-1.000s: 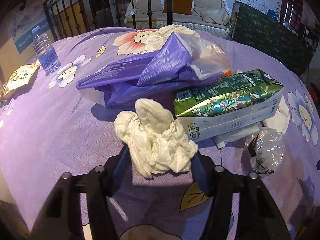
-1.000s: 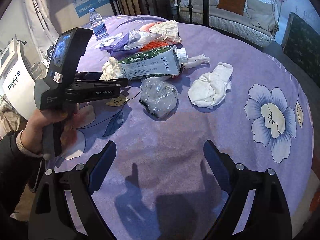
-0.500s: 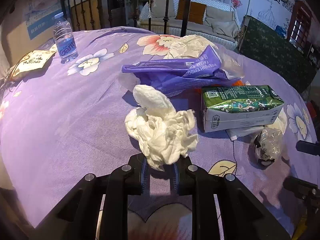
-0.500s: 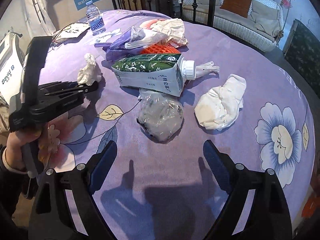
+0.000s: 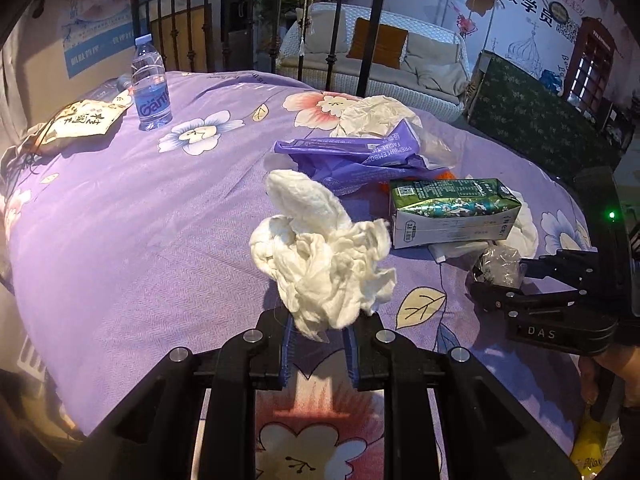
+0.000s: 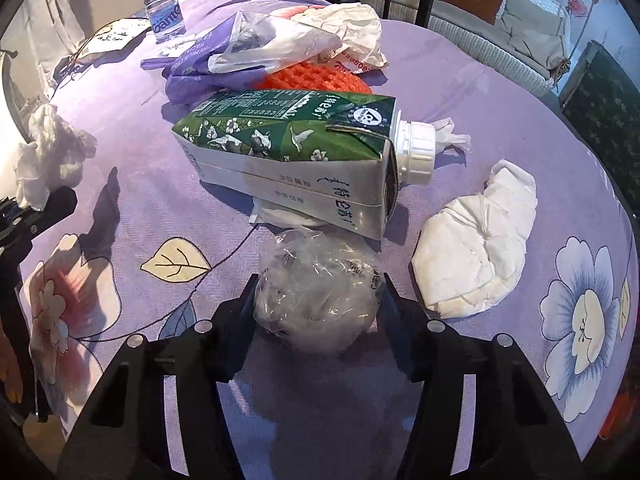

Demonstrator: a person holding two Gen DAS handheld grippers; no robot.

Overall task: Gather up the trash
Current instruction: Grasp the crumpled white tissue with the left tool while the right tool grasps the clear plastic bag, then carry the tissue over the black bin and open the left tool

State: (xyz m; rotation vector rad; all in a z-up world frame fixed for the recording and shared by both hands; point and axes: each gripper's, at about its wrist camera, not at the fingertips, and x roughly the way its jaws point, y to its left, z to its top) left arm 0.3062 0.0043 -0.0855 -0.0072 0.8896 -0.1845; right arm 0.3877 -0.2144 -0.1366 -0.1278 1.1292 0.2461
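Surface: round table under a purple floral cloth [image 5: 120,216], printed with pale flowers and cream leaves. Room beyond: black iron railing [image 5: 192,20], white wicker sofa [image 5: 400,52] with an orange cushion, a dark green patterned panel to the right, wall posters with Chinese characters.

Left gripper [image 5: 319,346]: fingers pressed together on the lower end of a crumpled white tissue wad [image 5: 320,252], which stands up from the tips, seemingly clear of the cloth.

Right gripper [image 6: 318,300]: fingers spread either side of a balled clear plastic wrap [image 6: 316,292]; whether the pads touch it cannot be told.

Ahead of the right gripper: green-and-white drink carton [image 6: 292,160] on its side, white screw cap pointing right, Chinese print and a nutrition table on it, lying on a white scrap. Right of the tips: folded white paper bundle [image 6: 476,256]. Beyond the carton: orange mesh [image 6: 312,80], purple pack [image 5: 352,156] reading "PREMIUM EMBOSSED FACIAL TISSUE", clear bag, crumpled white paper.

Far left: water bottle [image 5: 150,88], blue label "Ganten", upright beside a hand-lettered paper sign.

Right gripper body marked "DAS".
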